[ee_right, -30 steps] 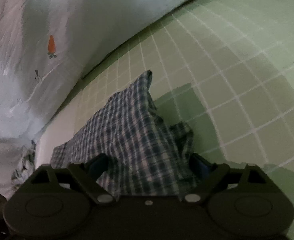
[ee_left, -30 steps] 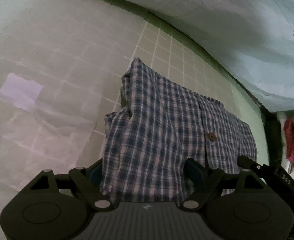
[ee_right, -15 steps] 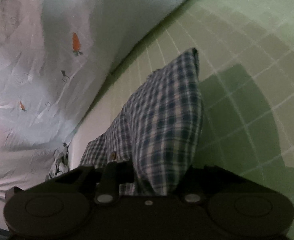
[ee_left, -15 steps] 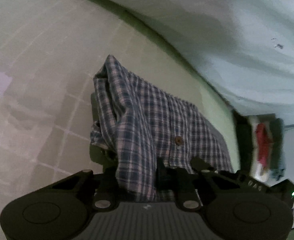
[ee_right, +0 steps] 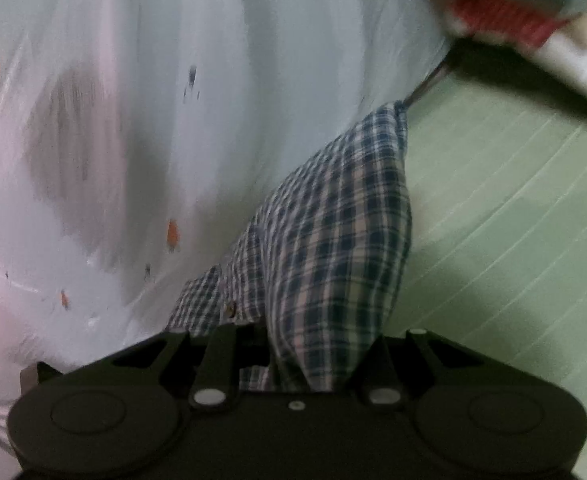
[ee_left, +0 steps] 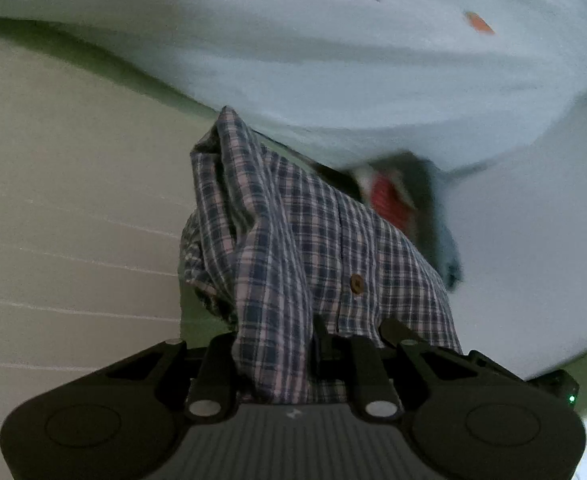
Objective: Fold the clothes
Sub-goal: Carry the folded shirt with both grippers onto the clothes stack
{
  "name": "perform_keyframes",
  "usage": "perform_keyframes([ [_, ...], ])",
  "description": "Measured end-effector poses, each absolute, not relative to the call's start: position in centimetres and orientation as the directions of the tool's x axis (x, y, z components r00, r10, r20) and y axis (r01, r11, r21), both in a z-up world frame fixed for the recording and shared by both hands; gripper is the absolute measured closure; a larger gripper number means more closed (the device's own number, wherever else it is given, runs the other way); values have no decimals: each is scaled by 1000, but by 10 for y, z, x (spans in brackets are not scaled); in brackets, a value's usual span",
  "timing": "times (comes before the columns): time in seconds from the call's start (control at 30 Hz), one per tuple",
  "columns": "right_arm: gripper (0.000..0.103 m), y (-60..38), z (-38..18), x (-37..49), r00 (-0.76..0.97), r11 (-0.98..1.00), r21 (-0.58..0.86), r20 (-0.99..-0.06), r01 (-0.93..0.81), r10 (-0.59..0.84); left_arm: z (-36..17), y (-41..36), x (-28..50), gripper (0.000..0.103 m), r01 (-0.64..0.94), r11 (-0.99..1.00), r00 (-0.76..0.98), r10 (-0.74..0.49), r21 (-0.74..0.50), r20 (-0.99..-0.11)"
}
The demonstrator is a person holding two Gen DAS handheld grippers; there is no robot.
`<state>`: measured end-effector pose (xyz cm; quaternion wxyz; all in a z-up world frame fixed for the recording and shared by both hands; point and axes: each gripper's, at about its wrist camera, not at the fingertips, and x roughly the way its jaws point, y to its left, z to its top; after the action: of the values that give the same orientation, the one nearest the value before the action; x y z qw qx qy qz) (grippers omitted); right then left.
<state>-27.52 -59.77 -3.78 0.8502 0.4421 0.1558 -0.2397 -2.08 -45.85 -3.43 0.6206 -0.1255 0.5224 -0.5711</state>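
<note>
While each hand-held gripper, the left (ee_left: 293,344) and the right (ee_right: 305,360), is clenched on one near corner of the plaid shirt (ee_left: 293,240) raised above the green grid sheet (ee_right: 493,240), both should travel together, level, to lay edge on edge.

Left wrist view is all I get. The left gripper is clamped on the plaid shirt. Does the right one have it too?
Observer: Yes. The right gripper is shut on the plaid shirt, which bunches up out of its jaws.
Operator: What's to the right of the shirt there?
Observer: Green sheet with pale lines, nothing lying on that stretch.
Operator: And to its left?
Observer: The pale quilt, with several small orange carrot prints; your view shows just one.
</note>
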Motion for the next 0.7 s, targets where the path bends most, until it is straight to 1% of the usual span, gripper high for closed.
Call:
perform_keyframes([
  [0.13, 81, -628, -12, -323, 823, 517, 642, -467, 566, -323, -15, -503, -64, 83, 613, 255, -243, -839, -747, -486],
  [0.3, 81, -686, 26, -360, 863, 594, 628, -403, 503, -305, 15, -546, -105, 84, 600, 210, -218, -886, -772, -410],
  [0.47, 81, -763, 84, -379, 929, 715, 595, -278, 367, -245, 72, -586, -140, 84, 635, 155, -106, -953, -757, -283],
  [0.57, 81, -810, 123, -392, 954, 780, 551, -186, 298, -234, 107, -629, -156, 84, 665, 88, -76, -980, -742, -184],
  [0.63, 81, -843, 144, -402, 957, 803, 521, -151, 290, -248, 125, -665, -167, 84, 668, 49, -72, -989, -742, -130],
  [0.7, 81, -876, 164, -411, 954, 823, 482, -130, 299, -270, 138, -700, -177, 84, 679, 29, -74, -991, -734, -108],
])
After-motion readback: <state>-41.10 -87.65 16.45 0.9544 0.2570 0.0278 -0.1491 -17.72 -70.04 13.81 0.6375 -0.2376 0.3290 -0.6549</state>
